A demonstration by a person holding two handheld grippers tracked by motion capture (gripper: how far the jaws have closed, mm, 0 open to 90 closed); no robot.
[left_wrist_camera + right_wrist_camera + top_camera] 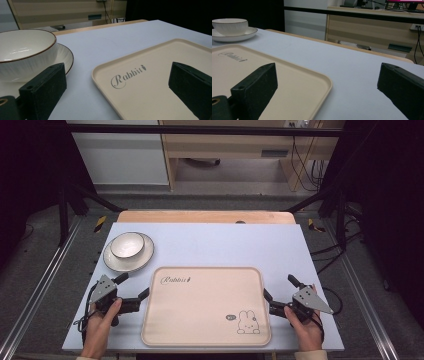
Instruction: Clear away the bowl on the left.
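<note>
A cream tray [206,306] reads "Rabbit" beside a bunny drawing; both grippers' jaws gape wide, holding nothing.

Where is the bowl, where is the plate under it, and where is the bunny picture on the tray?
bowl [127,244], high view, the inside bottom of the bowl.
plate [113,261], high view, the bare rim at the near left.
bunny picture [248,322], high view, the bunny's body in the tray's near right corner.

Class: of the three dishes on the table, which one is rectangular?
The beige tray with the rabbit drawing; the bowl and the plate beneath it are round.
</note>
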